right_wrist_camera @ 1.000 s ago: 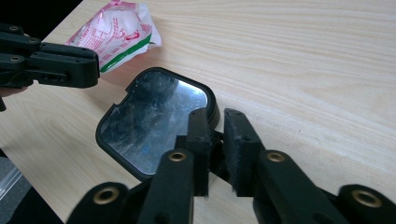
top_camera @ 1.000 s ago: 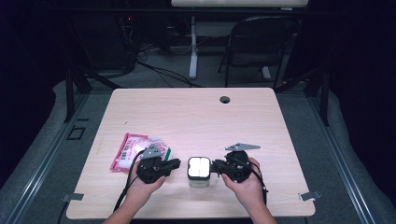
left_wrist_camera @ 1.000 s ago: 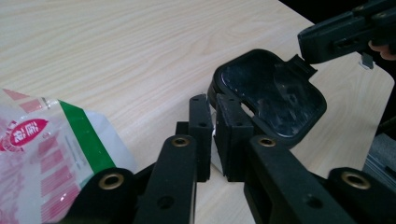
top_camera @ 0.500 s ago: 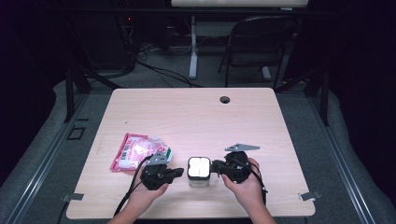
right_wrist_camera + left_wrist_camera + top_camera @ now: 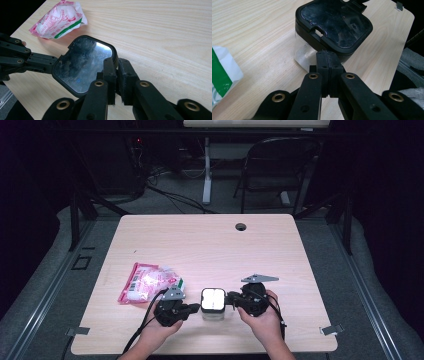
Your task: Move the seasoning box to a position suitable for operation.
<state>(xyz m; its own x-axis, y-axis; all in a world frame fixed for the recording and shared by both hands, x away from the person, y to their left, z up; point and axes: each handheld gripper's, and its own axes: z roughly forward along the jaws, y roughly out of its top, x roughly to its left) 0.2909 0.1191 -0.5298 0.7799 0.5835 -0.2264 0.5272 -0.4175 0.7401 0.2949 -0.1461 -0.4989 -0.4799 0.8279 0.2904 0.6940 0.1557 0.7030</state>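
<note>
A small clear container (image 5: 212, 301) with a glossy black lid (image 5: 334, 25) stands near the table's front edge. My left gripper (image 5: 196, 308) is at its left side. In the left gripper view its jaws are pressed together with nothing between them, and the tips (image 5: 328, 56) touch the container wall just under the lid rim. My right gripper (image 5: 230, 298) is at the container's right side. In the right gripper view its jaws (image 5: 116, 63) are closed on the lid's rim (image 5: 82, 65). The left gripper (image 5: 53, 63) shows there against the lid's far edge.
A pink and white snack bag (image 5: 147, 282) with a green stripe lies left of the container (image 5: 58, 21), close to the left gripper (image 5: 222, 72). A cable hole (image 5: 241, 226) sits at the table's back. A chair (image 5: 280, 165) stands behind the table.
My left gripper has come a little toward the person and rightward, so its tips now reach the container. The right gripper and container have stayed put.
</note>
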